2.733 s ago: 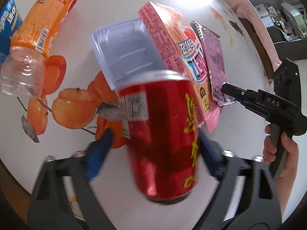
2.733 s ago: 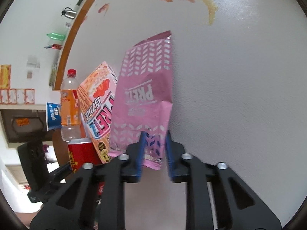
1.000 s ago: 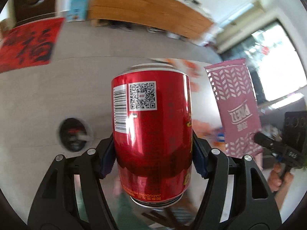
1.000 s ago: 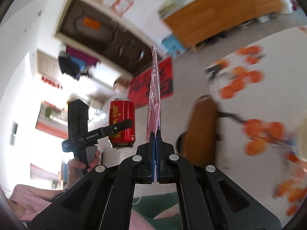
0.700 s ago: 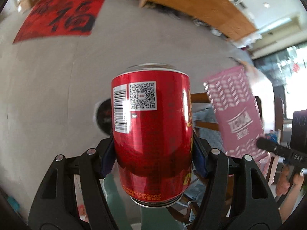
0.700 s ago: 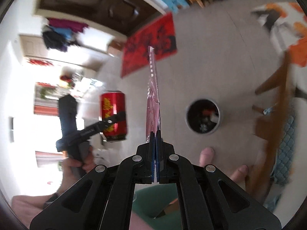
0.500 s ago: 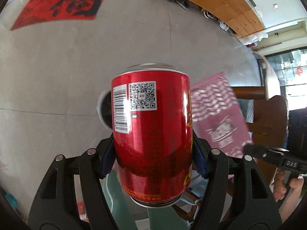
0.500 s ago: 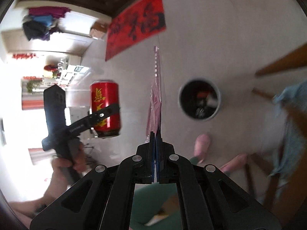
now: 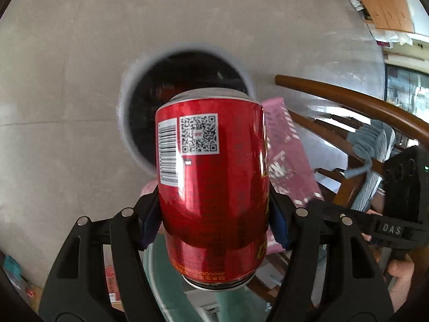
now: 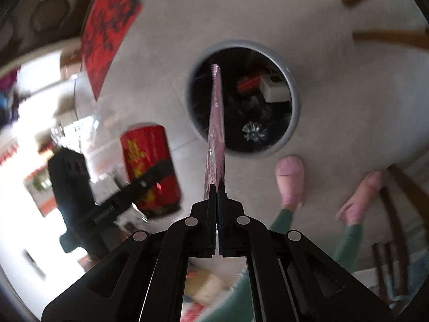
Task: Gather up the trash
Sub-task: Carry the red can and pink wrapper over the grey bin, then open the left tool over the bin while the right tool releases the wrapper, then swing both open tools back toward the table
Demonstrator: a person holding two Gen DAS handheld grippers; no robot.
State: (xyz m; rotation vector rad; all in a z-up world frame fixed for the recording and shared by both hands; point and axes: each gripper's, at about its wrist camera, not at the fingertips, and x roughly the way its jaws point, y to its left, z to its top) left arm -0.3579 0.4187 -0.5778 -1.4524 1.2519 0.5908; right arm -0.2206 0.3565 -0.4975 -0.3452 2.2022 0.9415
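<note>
Left gripper (image 9: 214, 220): clamps red can (image 9: 211, 182).
Right gripper (image 10: 217, 196): pinches pink wrapper (image 10: 215, 123).
Change: trash bin (image 10: 293, 99) now fills centre frame; release looks next.

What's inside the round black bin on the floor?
In the round grey-rimmed bin lie a white box, something red and a crinkled silvery scrap. The thin pink wrapper hides a strip; the dark bottom is unclear.

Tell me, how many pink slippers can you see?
2. One pink slipper is on the floor just below the trash bin; the other pink slipper is farther right, beside a wooden chair leg.
</note>
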